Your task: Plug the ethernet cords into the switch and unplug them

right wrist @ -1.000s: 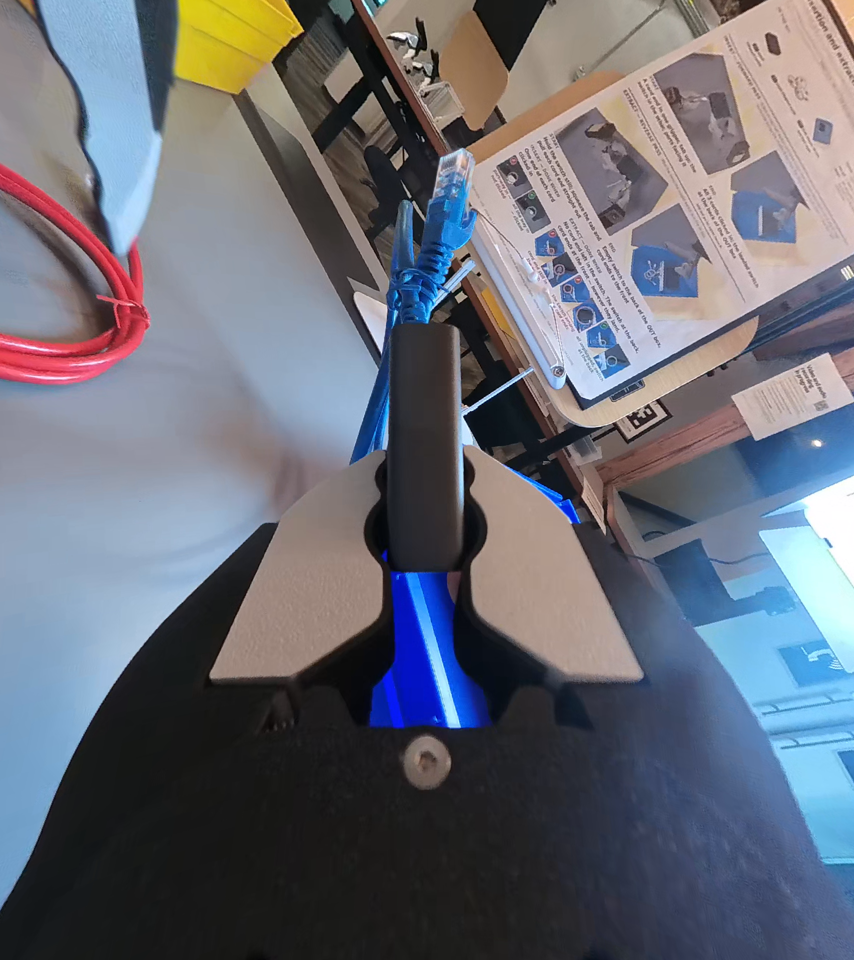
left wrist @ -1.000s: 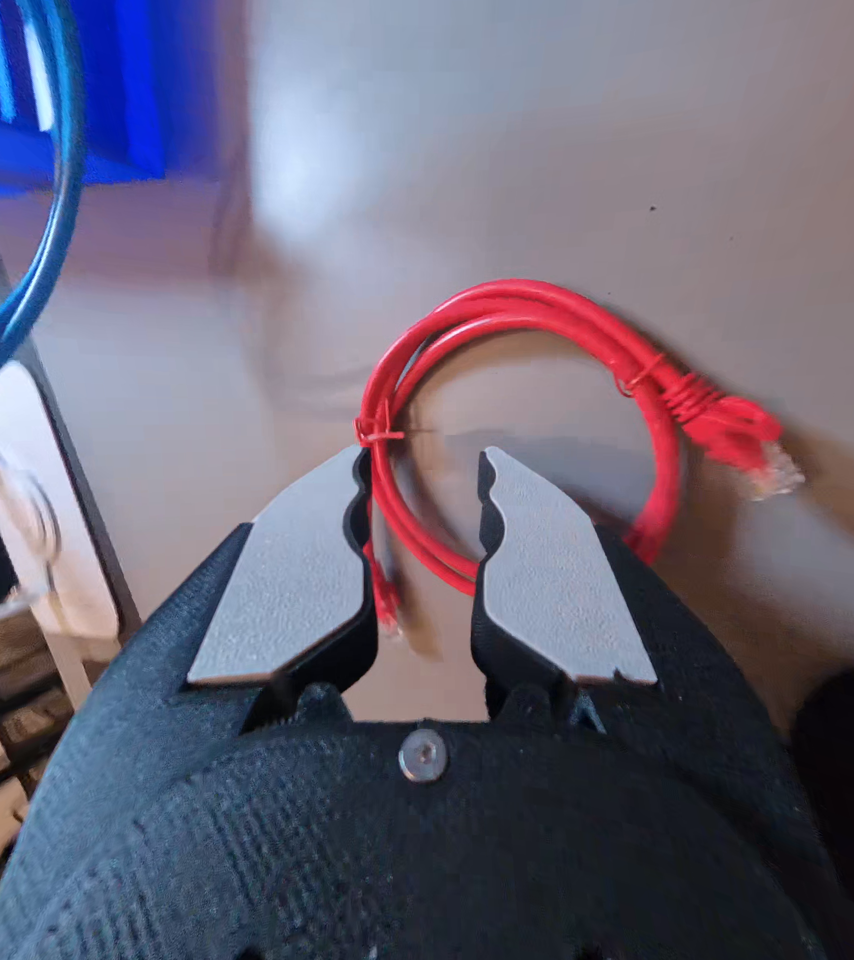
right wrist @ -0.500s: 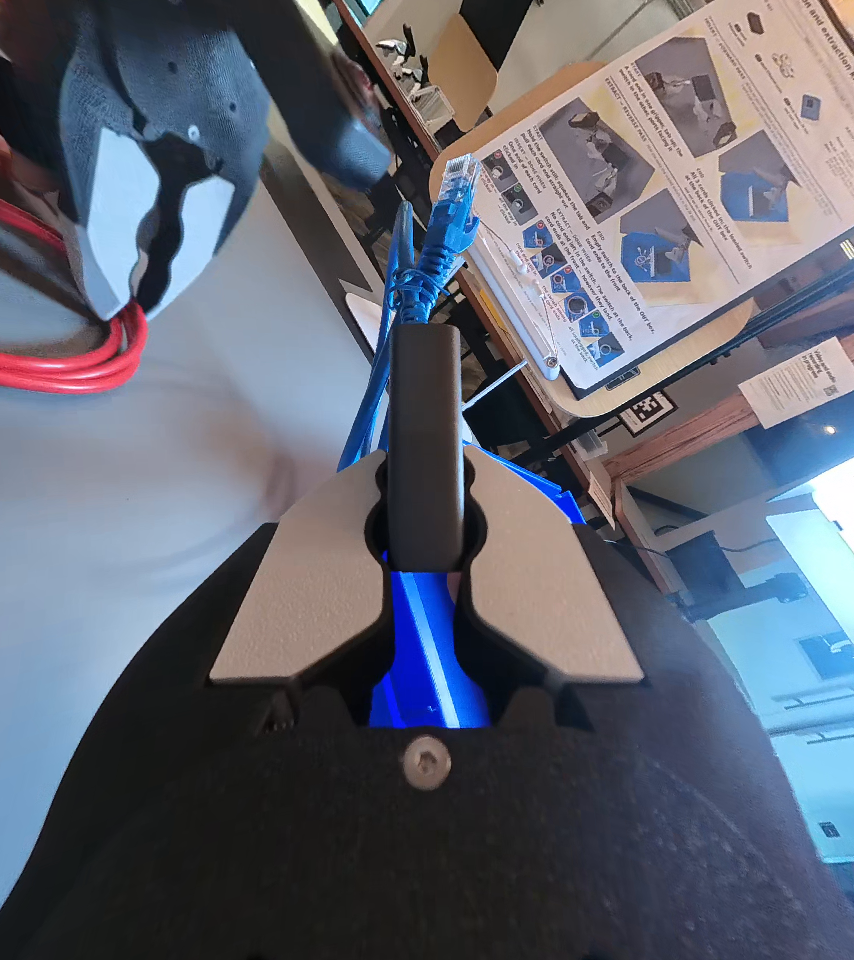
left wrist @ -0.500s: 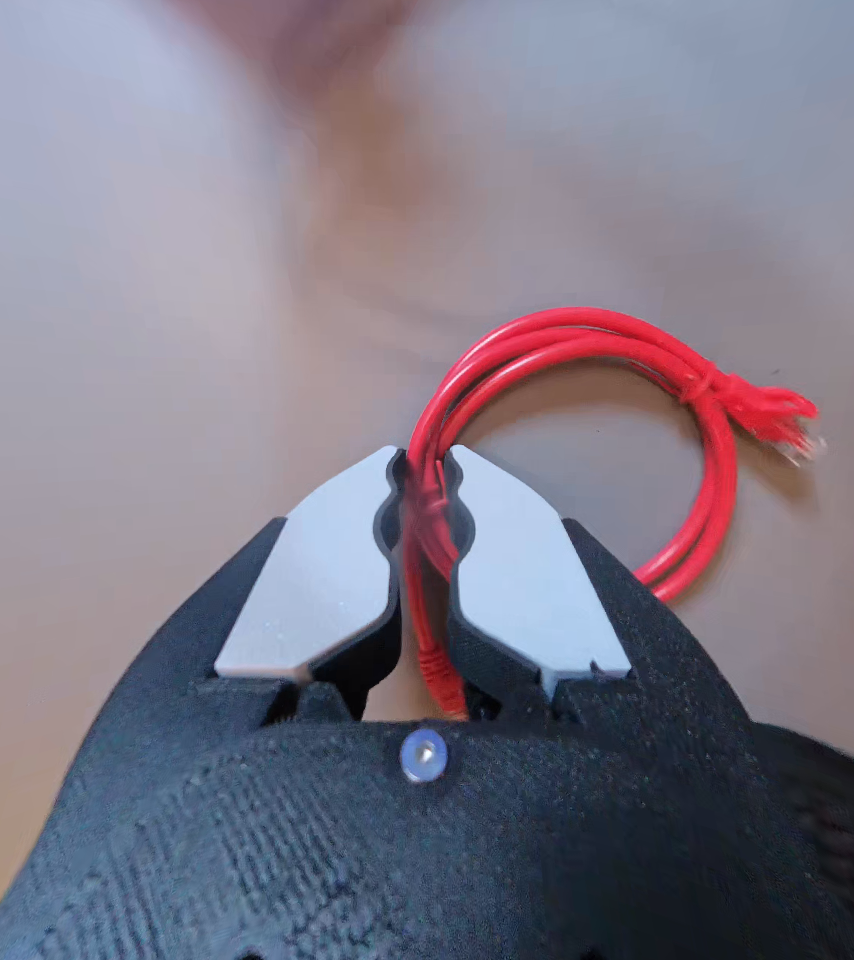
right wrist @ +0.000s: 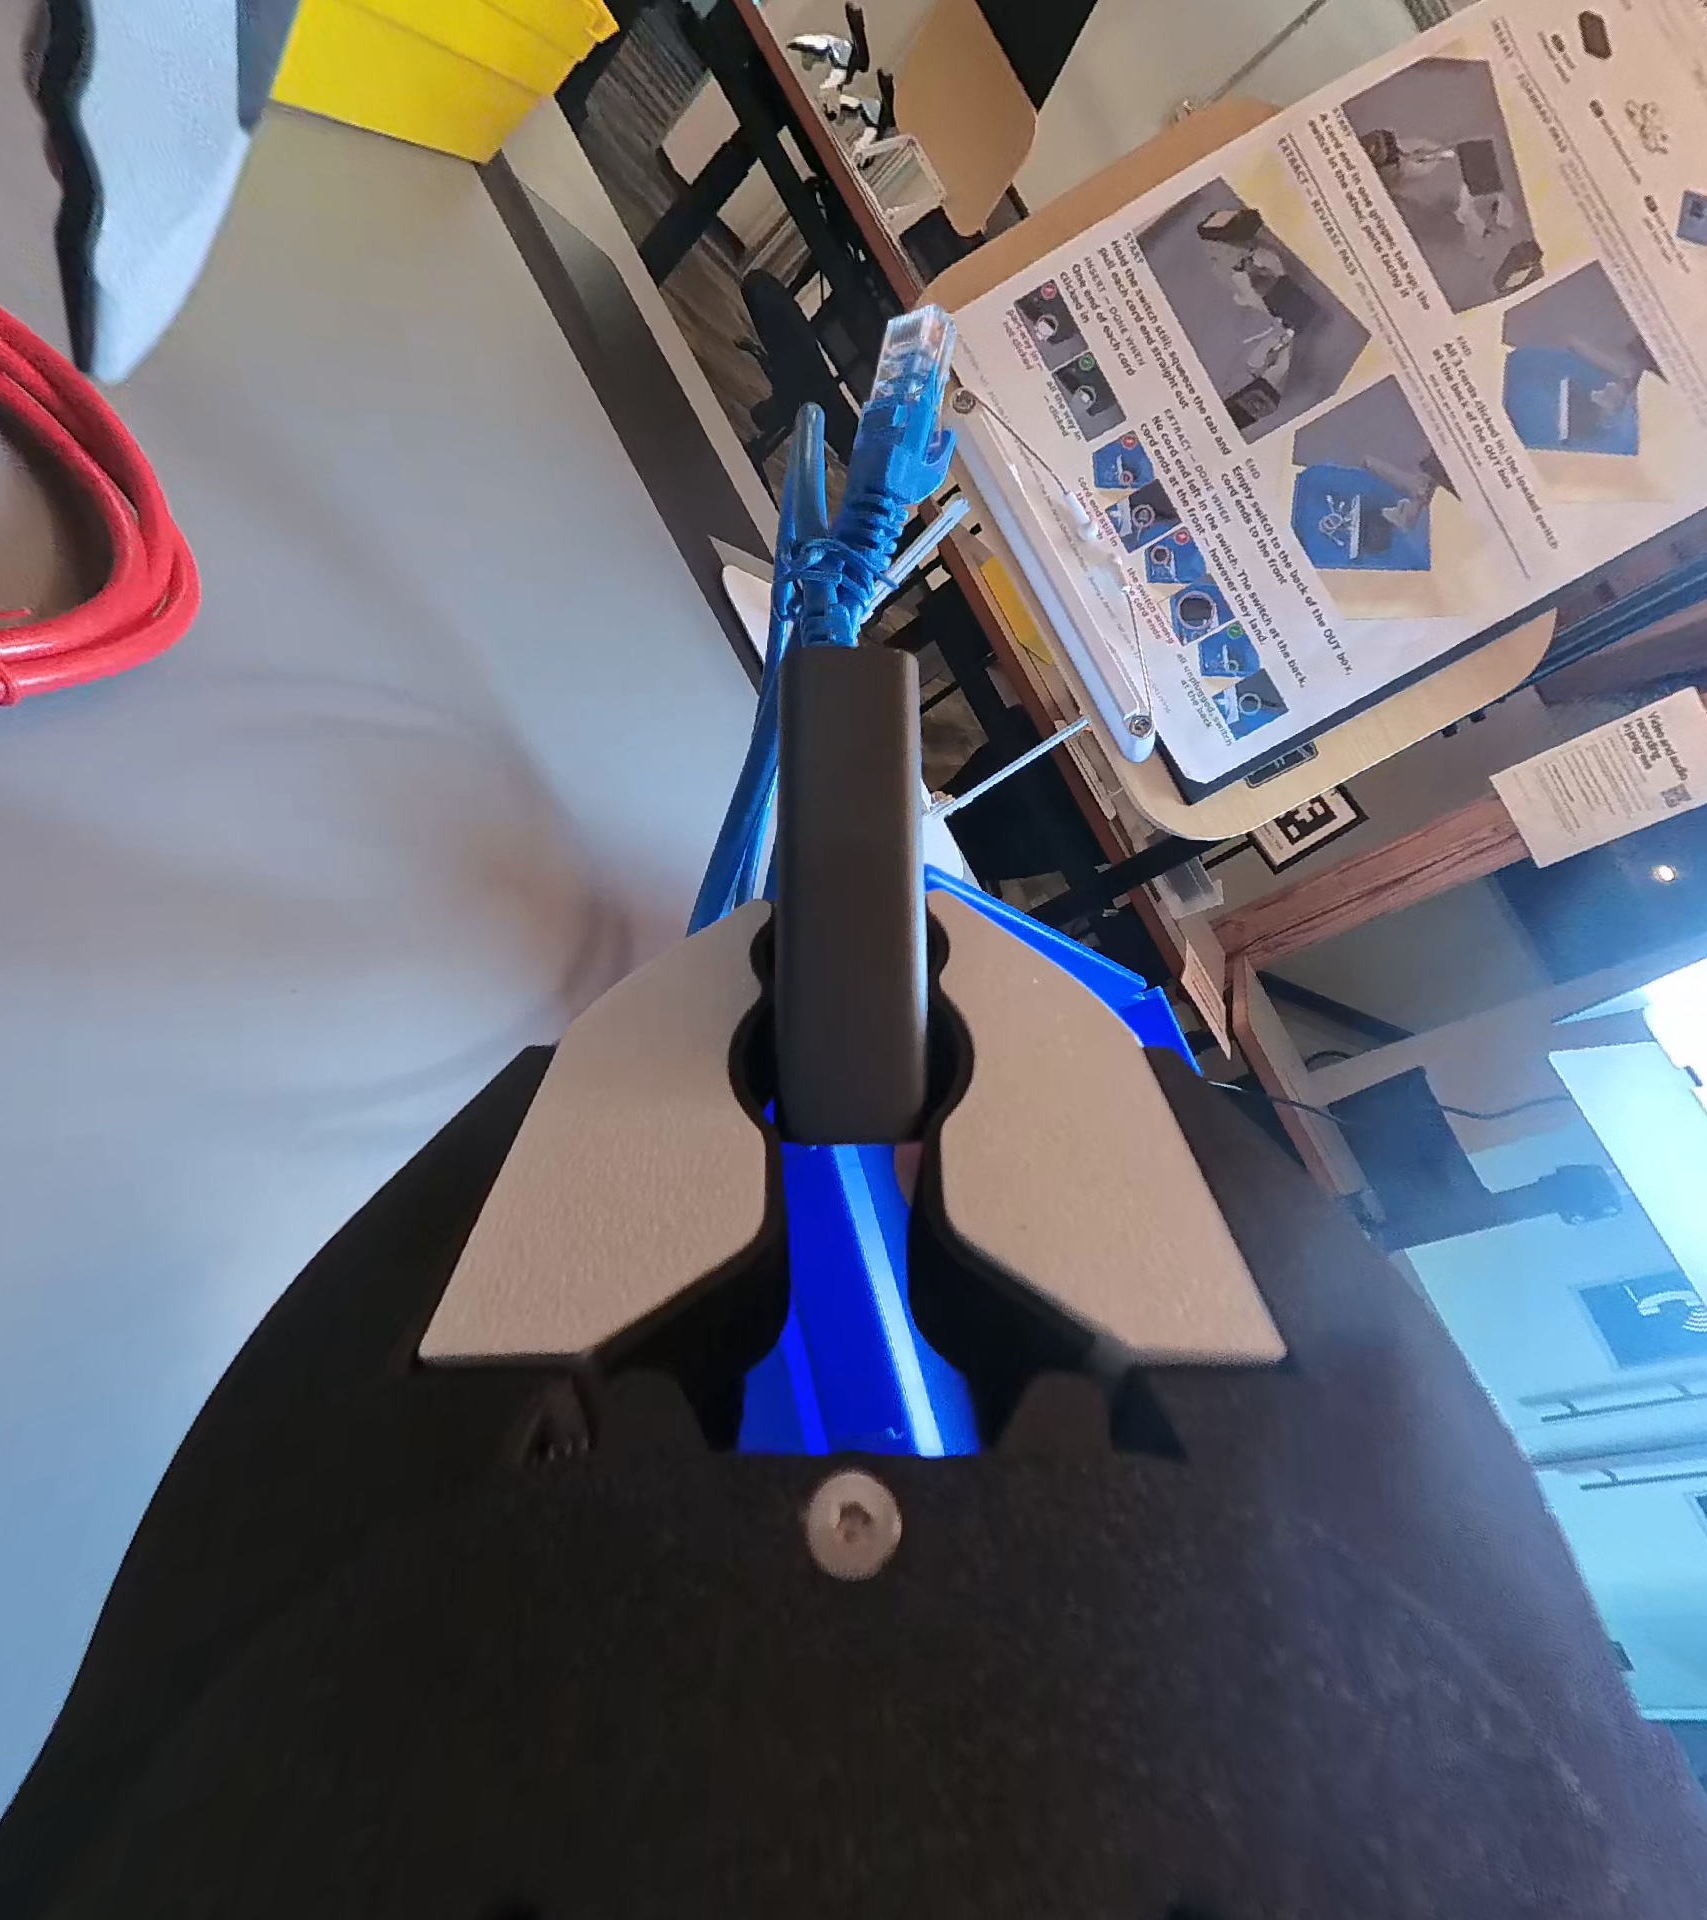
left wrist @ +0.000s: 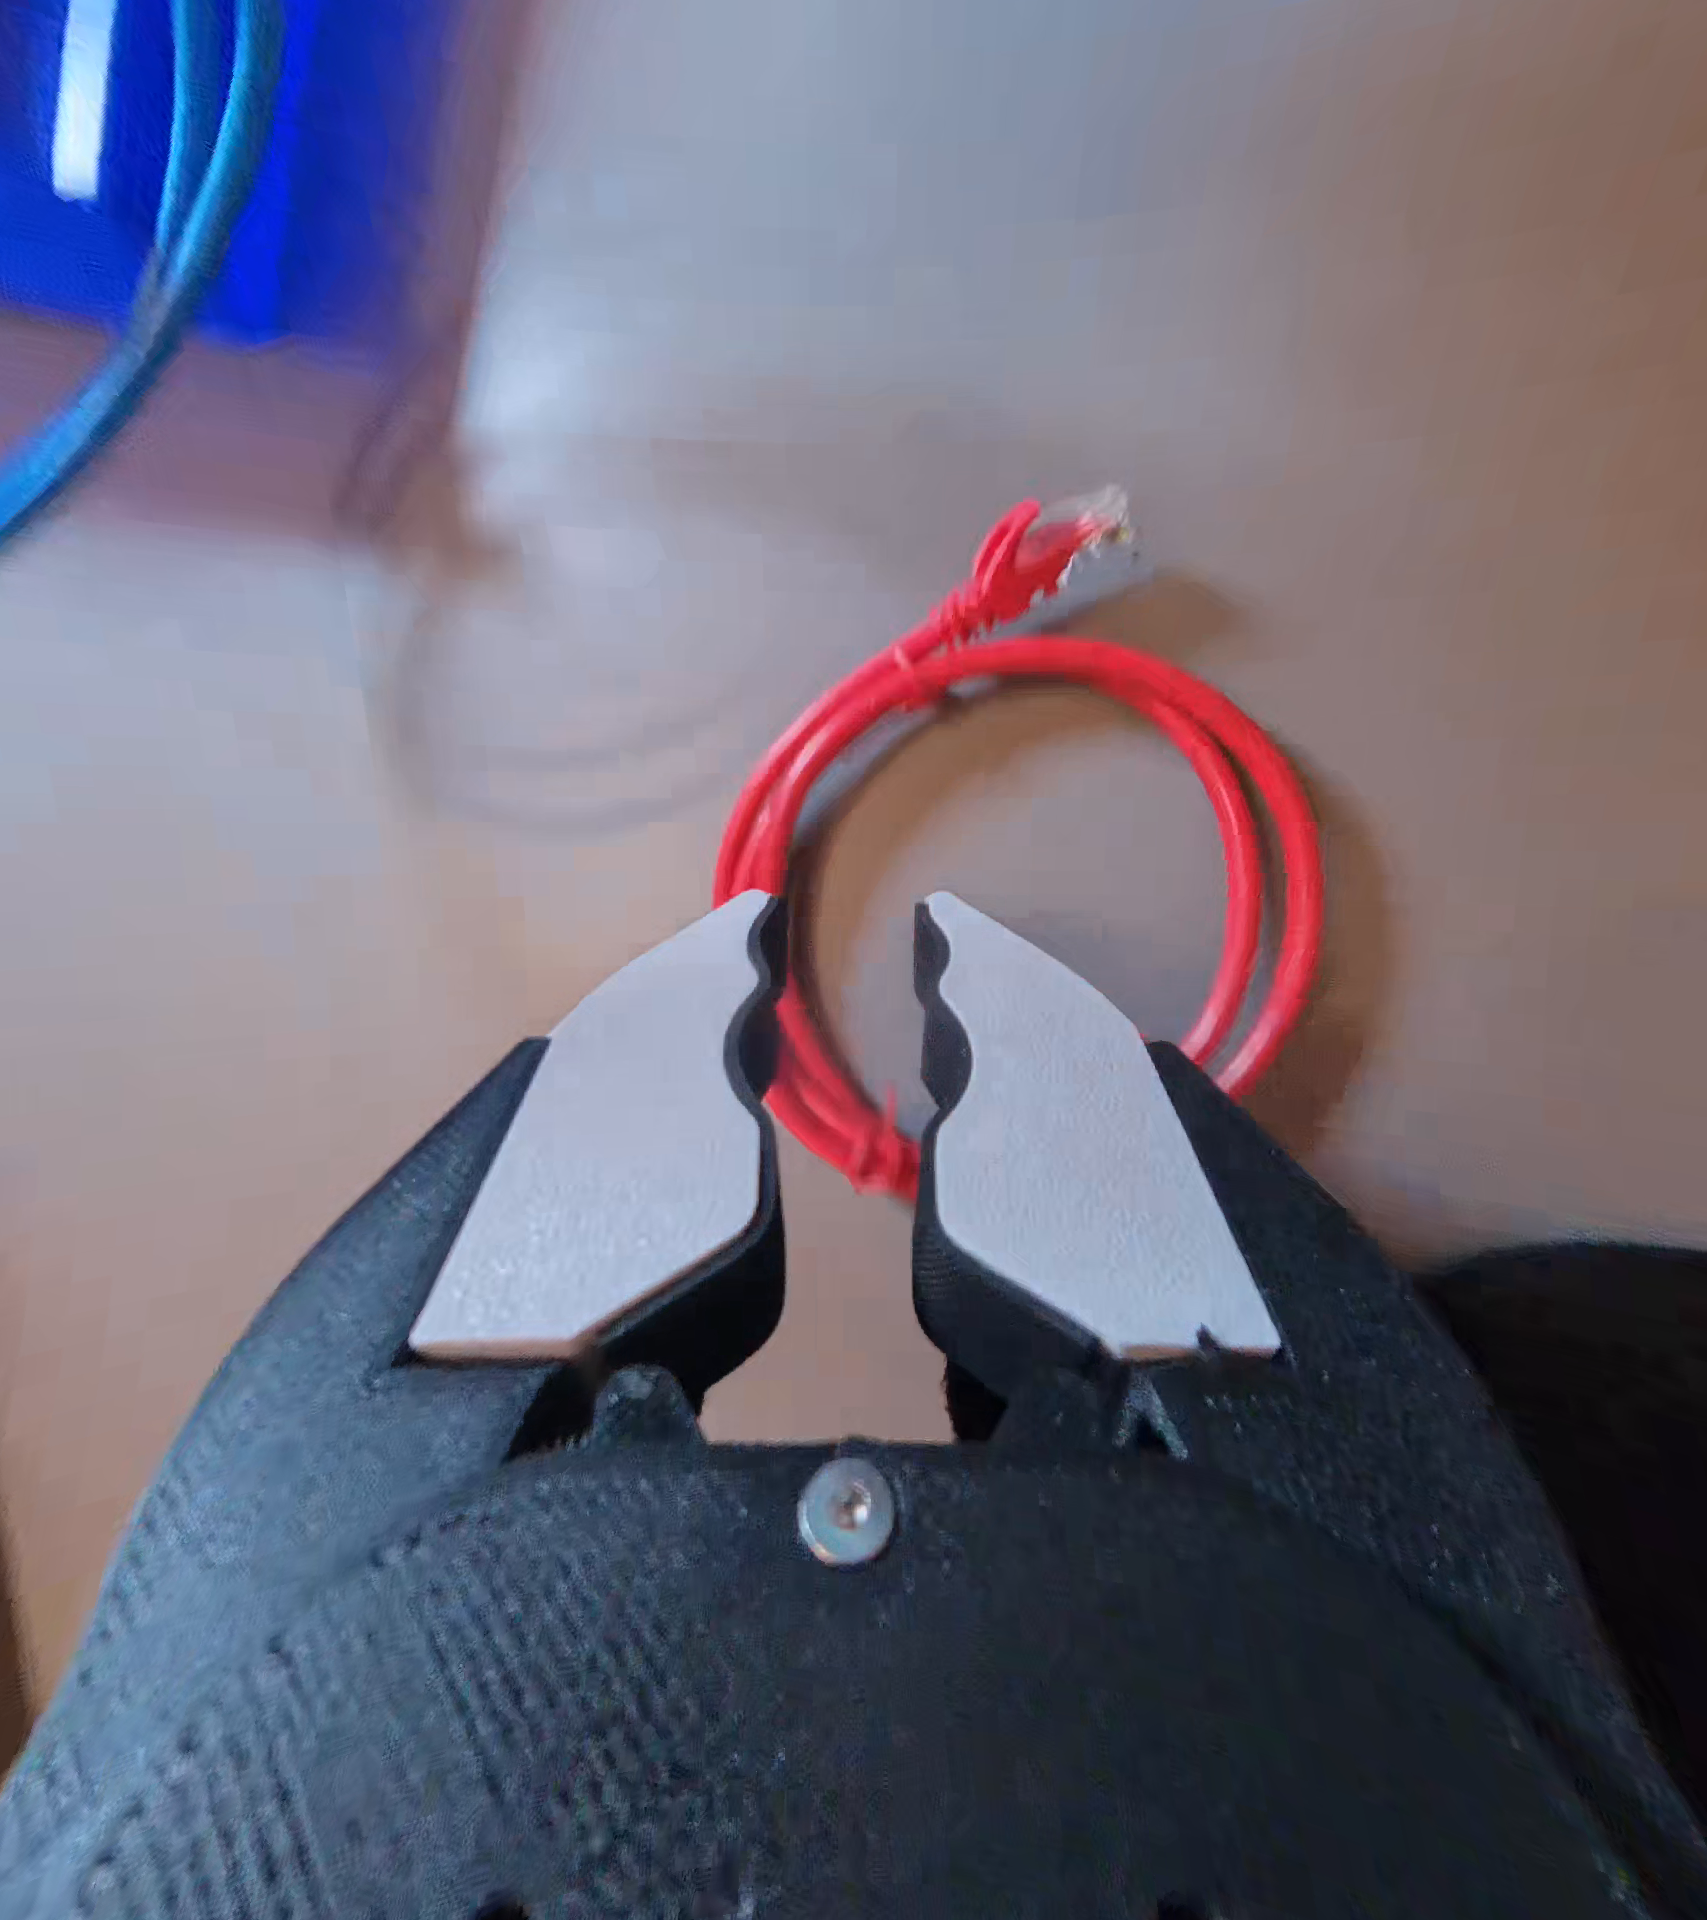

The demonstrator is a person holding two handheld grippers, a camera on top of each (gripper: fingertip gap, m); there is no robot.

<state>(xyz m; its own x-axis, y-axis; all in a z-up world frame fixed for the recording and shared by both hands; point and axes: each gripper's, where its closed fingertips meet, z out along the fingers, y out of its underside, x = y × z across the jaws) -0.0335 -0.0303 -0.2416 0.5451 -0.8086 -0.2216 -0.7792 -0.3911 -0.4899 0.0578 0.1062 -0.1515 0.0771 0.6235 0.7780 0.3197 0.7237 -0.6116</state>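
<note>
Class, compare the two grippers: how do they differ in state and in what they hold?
The left gripper is open, its jaws astride the coiled red ethernet cord on the grey table. The right gripper is shut on a black switch. Both share grey fingers on black bodies.

Coiled cord (left wrist: 1015, 883) lies on the table (left wrist: 1348, 312); bin (left wrist: 18, 156) sits far left; poster (right wrist: 1400, 395) stands right.
</note>
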